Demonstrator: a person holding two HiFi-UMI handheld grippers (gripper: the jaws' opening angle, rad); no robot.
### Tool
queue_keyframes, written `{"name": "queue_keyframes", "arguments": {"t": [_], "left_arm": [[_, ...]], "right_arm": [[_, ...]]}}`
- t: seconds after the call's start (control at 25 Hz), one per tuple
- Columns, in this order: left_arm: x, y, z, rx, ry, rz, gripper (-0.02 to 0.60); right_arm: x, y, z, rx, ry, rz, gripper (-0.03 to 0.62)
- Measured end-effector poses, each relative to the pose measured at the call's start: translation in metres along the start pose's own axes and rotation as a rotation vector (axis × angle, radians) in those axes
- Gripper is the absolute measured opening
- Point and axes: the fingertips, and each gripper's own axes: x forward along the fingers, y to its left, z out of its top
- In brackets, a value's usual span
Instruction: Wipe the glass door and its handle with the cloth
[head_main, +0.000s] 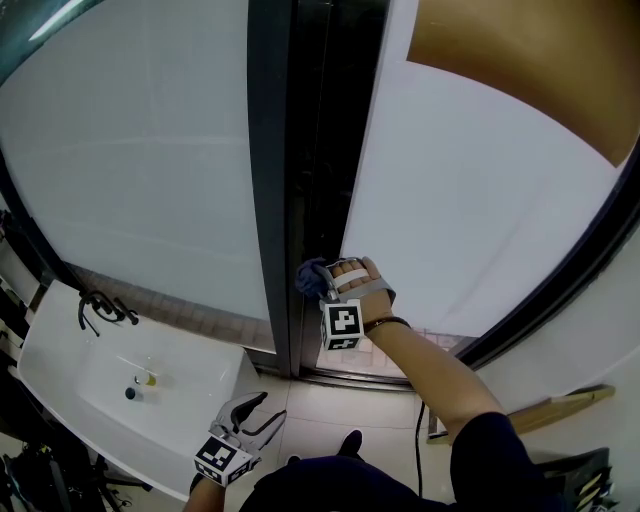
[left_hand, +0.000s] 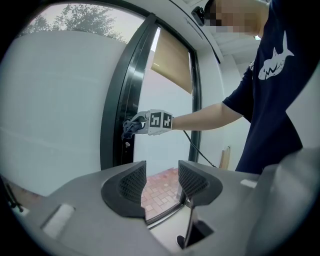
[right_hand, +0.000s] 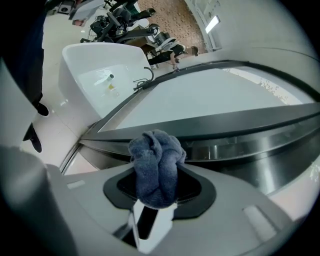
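A dark metal frame runs up the middle of the head view between the frosted glass panes, with the glass door on its right. My right gripper is shut on a bunched blue cloth and holds it against the frame's edge at mid height. The right gripper view shows the cloth clamped between the jaws, close to a shiny steel strip of the door. Low on the left, my left gripper hangs open and holds nothing. From the left gripper view, the cloth touches the frame.
A white sink with a black faucet stands at the lower left. A wooden plank leans at the lower right, beside a black cable. The person's shoe is on the tiled floor before the door.
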Motion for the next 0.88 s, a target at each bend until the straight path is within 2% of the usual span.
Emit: {"name": "queue_keyframes", "arguments": {"t": [0.2, 0.36, 0.68, 0.8, 0.88], "left_arm": [[0.001, 0.004, -0.012, 0.000, 0.011, -0.001, 0.196], [0.008, 0.000, -0.012, 0.005, 0.011, -0.025, 0.196], [0.028, -0.009, -0.009, 0.018, 0.019, -0.080, 0.196], [0.032, -0.008, -0.006, 0.024, 0.017, -0.082, 0.196], [0.032, -0.006, -0.005, 0.022, 0.014, -0.075, 0.196]], "right_arm": [[-0.011, 0.017, -0.015, -0.021, 0.000, 0.002, 0.150], [-0.027, 0.034, -0.046, -0.051, 0.038, 0.011, 0.149], [-0.047, 0.034, -0.088, 0.014, 0.100, -0.003, 0.149], [-0.051, 0.028, -0.110, 0.089, 0.144, -0.013, 0.149], [-0.056, 0.026, -0.127, 0.258, 0.144, -0.016, 0.150]]}}
